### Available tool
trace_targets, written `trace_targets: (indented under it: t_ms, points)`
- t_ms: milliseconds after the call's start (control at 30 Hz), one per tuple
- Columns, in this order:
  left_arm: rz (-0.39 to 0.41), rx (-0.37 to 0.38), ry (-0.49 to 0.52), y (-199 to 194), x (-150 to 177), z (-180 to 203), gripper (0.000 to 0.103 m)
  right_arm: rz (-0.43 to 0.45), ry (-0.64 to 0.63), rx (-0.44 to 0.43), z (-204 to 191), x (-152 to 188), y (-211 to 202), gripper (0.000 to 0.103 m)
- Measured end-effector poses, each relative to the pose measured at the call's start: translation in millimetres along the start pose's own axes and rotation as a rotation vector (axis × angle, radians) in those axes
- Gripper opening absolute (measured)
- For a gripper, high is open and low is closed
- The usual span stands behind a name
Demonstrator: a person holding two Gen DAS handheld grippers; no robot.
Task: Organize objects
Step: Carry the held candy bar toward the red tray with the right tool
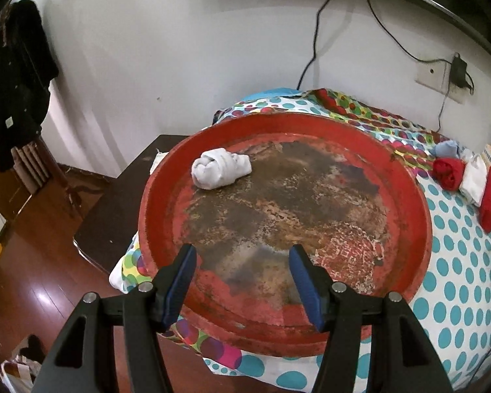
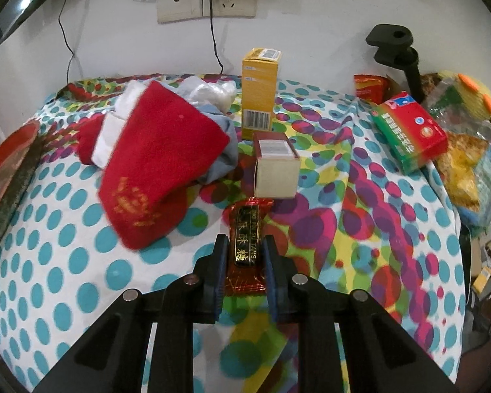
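The left gripper [image 1: 242, 252] hangs over the near part of the red tray [image 1: 422, 229], fingers [image 1: 180, 281] spread wide, nothing betw. them. The tray is round and shallow, paint worn off to brown in the middle, and it lies on the dotted cloth [image 1: 458, 281] of the tabletop. One rolled white sock [image 1: 221, 170] lies inside the tray, at the far-left side near the rim, well apart from the left fingers. Right of the tray, on the cloth, a small heap: rolled red sock [image 1: 448, 172], white cloth, another red piece.

The right gripper [image 2: 244, 245] is right of the tray, its fingers [image 2: 217, 268] pinching a red candy [image 2: 245, 249] w. black-gold label; the pads press its two long sides. The candy's far end points to a beige box [image 2: 276, 170], just beyond it. Behind that box stands a yellow box [image 2: 260, 91], upright. Left of the candy, toward the tray, lies a red sock [image 2: 157, 163] w. gold print, partly over white and blue-grey cloth. Far from the tray, at the right edge of the tabletop, a red-green box [image 2: 412, 131] leans on snack bags.
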State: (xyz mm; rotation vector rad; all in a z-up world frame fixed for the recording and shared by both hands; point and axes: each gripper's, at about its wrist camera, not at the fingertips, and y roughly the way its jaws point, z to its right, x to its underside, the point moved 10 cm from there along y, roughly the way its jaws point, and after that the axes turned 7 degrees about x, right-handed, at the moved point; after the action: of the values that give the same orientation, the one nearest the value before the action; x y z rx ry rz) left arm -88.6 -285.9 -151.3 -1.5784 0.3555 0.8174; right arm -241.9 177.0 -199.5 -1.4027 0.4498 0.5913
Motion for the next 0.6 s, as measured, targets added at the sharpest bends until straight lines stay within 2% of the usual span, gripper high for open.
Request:
trace_targets:
  t_ms: [100, 600]
  points:
    - [0.008, -0.017, -0.007, -0.9, -1.9, -5.7, 0.060, -0.001, 0.003, -0.015, -10.3, 6.3, -13.3, 0.018]
    - [0.002, 0.012, -0.073, -1.8, -1.1, -16.2, 0.060, 0.006, -0.044, -0.131, -83.0, 15.1, -59.8, 0.018]
